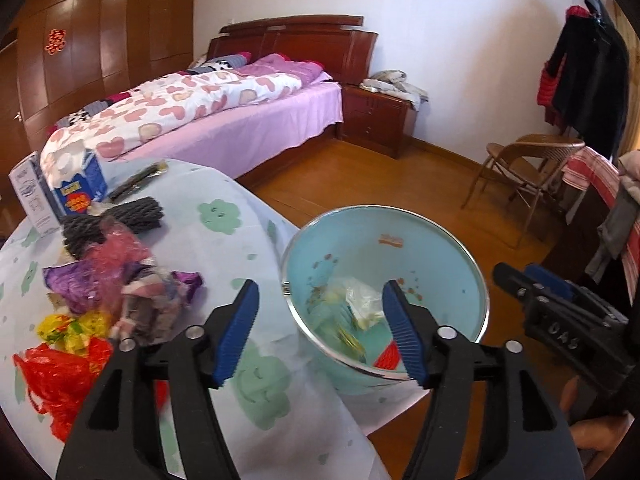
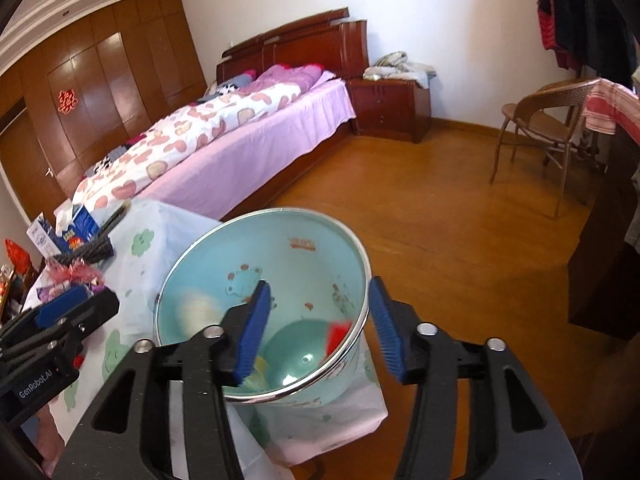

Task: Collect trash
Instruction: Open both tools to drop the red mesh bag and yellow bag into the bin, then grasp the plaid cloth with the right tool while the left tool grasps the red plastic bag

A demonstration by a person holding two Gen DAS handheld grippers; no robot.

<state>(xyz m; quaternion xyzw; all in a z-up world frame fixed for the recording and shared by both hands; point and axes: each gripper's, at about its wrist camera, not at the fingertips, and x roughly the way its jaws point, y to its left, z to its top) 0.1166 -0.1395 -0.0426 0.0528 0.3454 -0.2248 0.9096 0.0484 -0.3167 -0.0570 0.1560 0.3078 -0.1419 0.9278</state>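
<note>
Two ribbed blue claws [image 1: 320, 332], round bucket [image 1: 384, 216]

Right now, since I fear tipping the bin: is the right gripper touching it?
Apart. The left wrist view shows bare floor between the right gripper and the rim of the bin.

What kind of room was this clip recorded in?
A home bedroom, most likely: a made-up bed with a wooden headboard, a nightstand beside it, and a built-in wooden wardrobe. The trash pile lies on a cloth-covered table next to a light-blue bin.
</note>
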